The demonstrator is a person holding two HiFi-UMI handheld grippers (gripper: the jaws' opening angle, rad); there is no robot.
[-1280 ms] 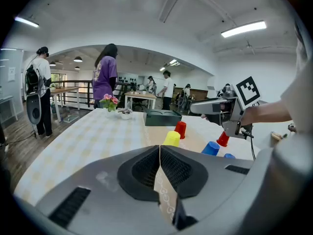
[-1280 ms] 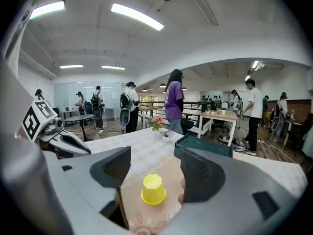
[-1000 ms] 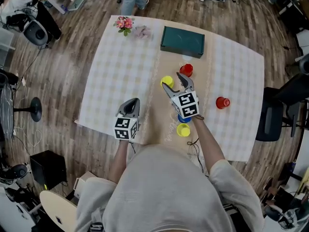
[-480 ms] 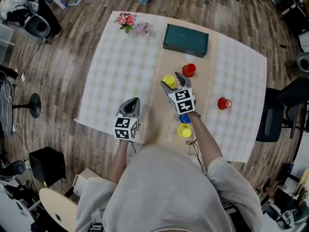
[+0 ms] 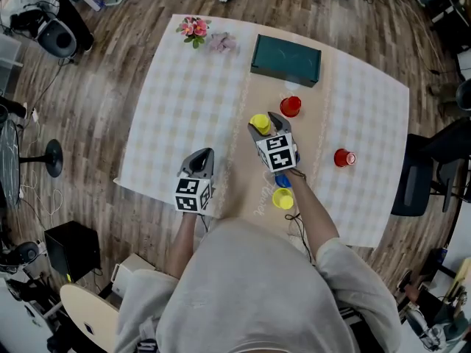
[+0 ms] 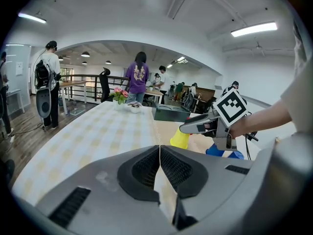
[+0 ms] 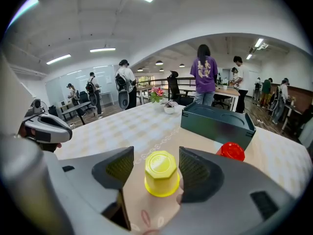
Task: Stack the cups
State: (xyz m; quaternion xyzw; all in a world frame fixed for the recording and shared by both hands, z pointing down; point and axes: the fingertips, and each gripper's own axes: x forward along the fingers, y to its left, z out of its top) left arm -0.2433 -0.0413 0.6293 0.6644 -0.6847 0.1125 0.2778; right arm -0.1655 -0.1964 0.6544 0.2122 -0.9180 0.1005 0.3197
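Two yellow cups (image 5: 259,122), two red cups (image 5: 291,106), one blue cup (image 5: 282,182), one box (image 5: 285,59).

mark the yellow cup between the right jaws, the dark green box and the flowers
yellow cup (image 7: 161,166): right gripper view, its upturned base
dark green box (image 7: 215,129): right gripper view, near side wall
flowers (image 5: 193,29): head view, pink blooms

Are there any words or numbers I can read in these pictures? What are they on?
No words or numbers can be read.
Cube on the right gripper: black-and-white squares only, no letters.
Cube on the left gripper: the same.
Table runner: pinkish marks, too blurred to read.
Person's purple shirt: print too small to read.
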